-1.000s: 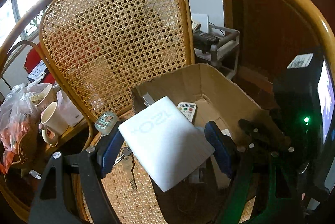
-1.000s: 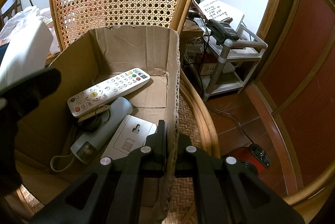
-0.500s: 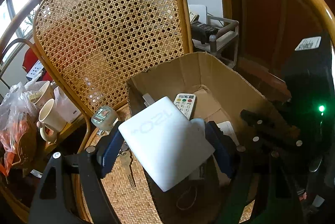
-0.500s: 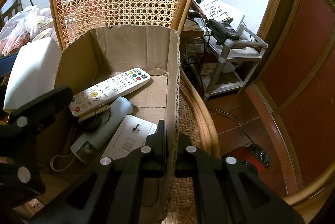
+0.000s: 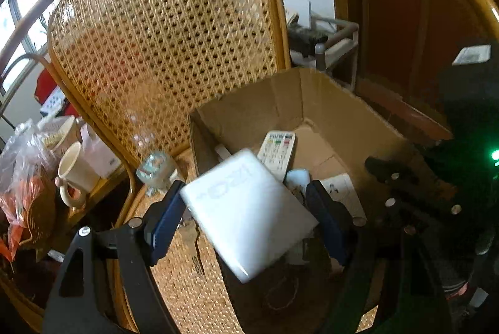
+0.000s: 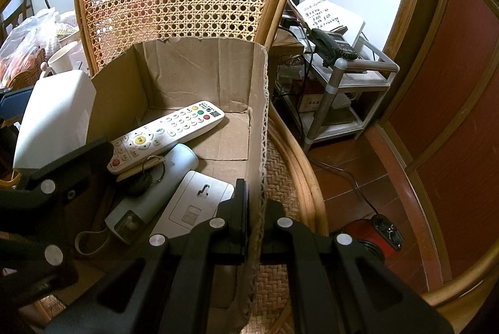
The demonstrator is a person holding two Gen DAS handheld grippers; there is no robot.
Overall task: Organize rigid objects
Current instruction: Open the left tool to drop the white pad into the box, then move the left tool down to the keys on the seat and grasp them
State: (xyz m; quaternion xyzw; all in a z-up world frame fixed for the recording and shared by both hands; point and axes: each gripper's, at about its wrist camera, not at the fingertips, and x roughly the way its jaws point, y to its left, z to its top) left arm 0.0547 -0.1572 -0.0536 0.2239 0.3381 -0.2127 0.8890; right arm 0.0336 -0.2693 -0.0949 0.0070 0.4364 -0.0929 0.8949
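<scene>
My left gripper point(image 5: 246, 209) is shut on a flat white box point(image 5: 246, 209) and holds it tilted over the left wall of the cardboard box point(image 5: 330, 103) on the rattan chair. The white box also shows at the left of the right wrist view point(image 6: 56, 118). My right gripper point(image 6: 254, 206) is shut on the cardboard box's right wall point(image 6: 257, 103). Inside lie a white remote point(image 6: 165, 134), a pale blue cylinder with a cord point(image 6: 149, 196) and a white wall plate point(image 6: 195, 203).
The cane chair back point(image 5: 162, 31) rises behind the box. A small jar point(image 5: 156, 168) and keys lie on the seat at left. Mugs point(image 5: 75, 171) and a plastic bag point(image 5: 25, 178) sit further left. A metal trolley with a phone point(image 6: 340, 53) stands to the right.
My left gripper has carried the white box to the right and closer, up to the cardboard box's left wall. My right gripper has stayed shut on the right wall.
</scene>
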